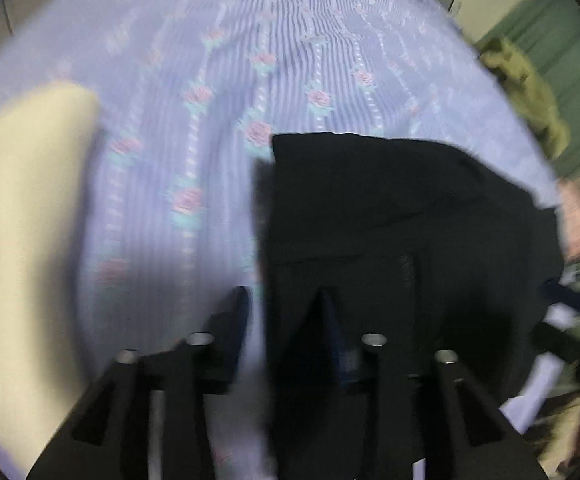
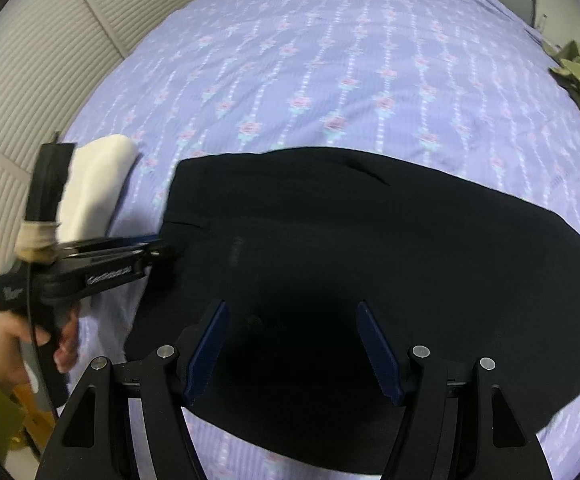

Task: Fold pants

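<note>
Folded black fabric pants lie flat on the lilac rose-print bedsheet, long axis running left to right across the right wrist view. Right gripper hangs above them, jaws wide, nothing held. Left gripper is at the pants' left edge, jaws partly parted, pads clear of the cloth. A folded white towel lies beside.
</note>
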The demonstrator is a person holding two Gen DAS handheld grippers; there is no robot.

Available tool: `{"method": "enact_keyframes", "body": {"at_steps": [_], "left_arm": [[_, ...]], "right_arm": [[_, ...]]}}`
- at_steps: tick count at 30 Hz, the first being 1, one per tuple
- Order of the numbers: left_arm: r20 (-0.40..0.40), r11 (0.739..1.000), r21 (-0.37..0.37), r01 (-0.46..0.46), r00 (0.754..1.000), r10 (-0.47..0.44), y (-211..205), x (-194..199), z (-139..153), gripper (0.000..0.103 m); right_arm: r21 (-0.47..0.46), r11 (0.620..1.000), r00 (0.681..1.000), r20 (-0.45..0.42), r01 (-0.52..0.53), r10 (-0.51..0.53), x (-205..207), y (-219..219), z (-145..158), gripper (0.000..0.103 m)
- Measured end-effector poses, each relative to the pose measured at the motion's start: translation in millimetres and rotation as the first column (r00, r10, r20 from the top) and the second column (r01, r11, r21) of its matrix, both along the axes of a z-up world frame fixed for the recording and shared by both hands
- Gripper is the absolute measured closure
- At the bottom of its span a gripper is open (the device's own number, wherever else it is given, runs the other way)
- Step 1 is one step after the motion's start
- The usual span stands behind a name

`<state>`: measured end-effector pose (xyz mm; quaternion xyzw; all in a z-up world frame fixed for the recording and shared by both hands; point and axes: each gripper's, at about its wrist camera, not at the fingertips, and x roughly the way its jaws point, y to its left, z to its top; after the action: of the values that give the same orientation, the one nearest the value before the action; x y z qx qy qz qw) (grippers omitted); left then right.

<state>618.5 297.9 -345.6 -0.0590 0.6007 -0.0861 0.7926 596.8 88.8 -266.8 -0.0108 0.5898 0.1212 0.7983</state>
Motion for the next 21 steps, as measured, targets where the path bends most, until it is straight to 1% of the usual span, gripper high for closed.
{"method": "enact_keyframes", "body": {"at_steps": [1,2,3,4,6,8,10,11,13,14,15,16,17,19,21], "left_arm": [[0.020,0.999,0.032,0.003,1.000,-0.004,-3,-5,10,0.058],[0.050,0.999,0.045,0.007,0.999,-0.009,-2,-12,22,0.054],[0.086,0.999,0.046,0.013,0.996,-0.017,-5,-20,38,0.042],[0.115,0.999,0.047,0.017,0.993,-0.022,-9,-27,50,0.038],[0.177,0.998,0.049,0.049,0.983,-0.057,-25,-46,81,0.038],[0.208,0.996,0.052,0.071,0.975,-0.080,-41,-60,100,0.037],[0.242,0.994,0.039,0.099,0.965,-0.106,-64,-73,120,0.032],[0.258,0.994,0.027,0.109,0.959,-0.113,-81,-80,129,0.032],[0.273,0.992,0.013,0.124,0.954,-0.123,-101,-90,140,0.032],[0.278,0.991,0.013,0.133,0.952,-0.131,-120,-92,144,0.032],[0.284,0.990,0.009,0.143,0.949,-0.140,-137,-97,149,0.032],[0.286,0.988,-0.002,0.154,0.947,-0.147,-150,-100,153,0.031],[0.283,0.986,-0.023,0.168,0.947,-0.154,-169,-104,158,0.031],[0.281,0.982,-0.049,0.185,0.946,-0.164,-199,-109,164,0.031],[0.287,0.979,-0.057,0.197,0.942,-0.173,-227,-116,171,0.030]], "right_arm": [[-0.002,1.000,1.000,0.001,0.007,-0.007,-3,-6,1,0.037],[-0.002,1.000,1.000,0.006,0.019,-0.019,-6,-14,4,0.037],[0.002,0.999,0.999,0.011,0.032,-0.032,-9,-22,8,0.037],[0.008,0.999,0.999,0.014,0.042,-0.042,-12,-28,11,0.037],[0.025,0.998,0.998,0.020,0.065,-0.066,-19,-47,21,0.037],[0.036,0.995,0.995,0.040,0.089,-0.091,-30,-68,33,0.037],[0.038,0.992,0.990,0.072,0.116,-0.119,-42,-93,48,0.037],[0.036,0.991,0.988,0.082,0.128,-0.130,-47,-102,54,0.037],[0.034,0.987,0.981,0.110,0.158,-0.161,-60,-131,69,0.036],[0.034,0.985,0.977,0.121,0.171,-0.174,-65,-142,75,0.036],[0.034,0.982,0.973,0.131,0.185,-0.187,-69,-152,80,0.034],[0.033,0.979,0.968,0.143,0.203,-0.205,-75,-166,86,0.029],[0.034,0.975,0.962,0.157,0.221,-0.224,-81,-181,92,0.028],[0.033,0.966,0.950,0.179,0.256,-0.258,-92,-215,103,0.028],[0.031,0.960,0.941,0.192,0.278,-0.279,-101,-242,109,0.028]]}}
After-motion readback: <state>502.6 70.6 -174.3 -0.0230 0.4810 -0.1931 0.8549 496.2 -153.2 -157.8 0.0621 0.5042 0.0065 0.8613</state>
